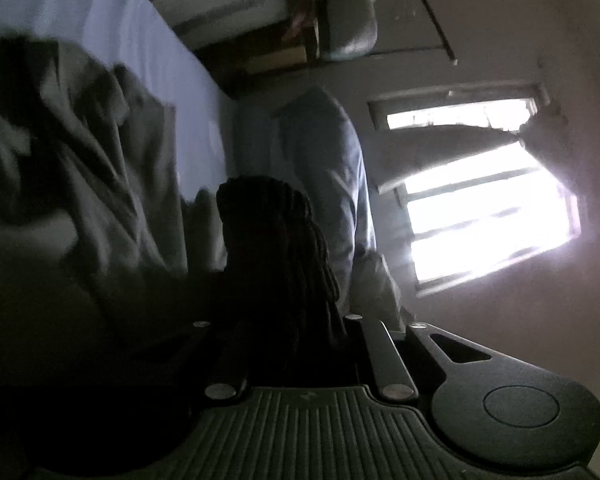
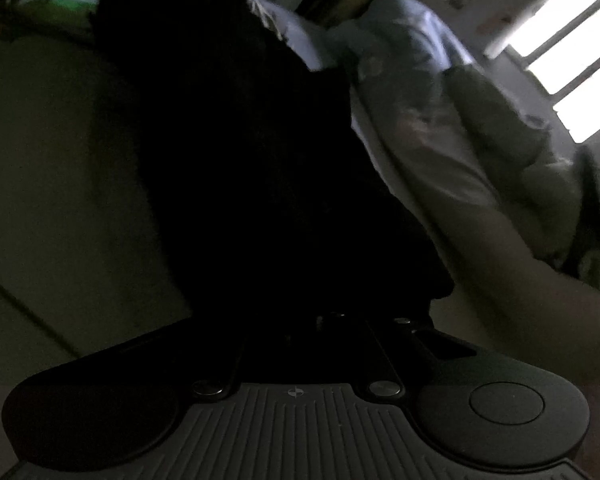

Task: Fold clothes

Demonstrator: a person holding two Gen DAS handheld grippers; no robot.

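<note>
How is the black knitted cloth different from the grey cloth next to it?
The black knitted cloth is very dark and ribbed like thick yarn; the grey cloth is paler and smooth. The black cloth sits right at the left gripper, which is shut on it; the grey cloth lies farther off, rumpled in loose folds with nothing gripping it. Both are soft fabric on the pale sheet.

Left gripper (image 1: 278,280) closed on a black ribbed knit garment (image 1: 272,232); the fabric bunches up out of the jaws and hides the fingertips. Left of the jaws, grey-green cloth (image 1: 72,152) lies crumpled on a pale sheet (image 1: 100,12), blurred. Past the jaws, light blue fabric (image 1: 320,152). Right of them, a bright barred window (image 1: 488,216).
</note>
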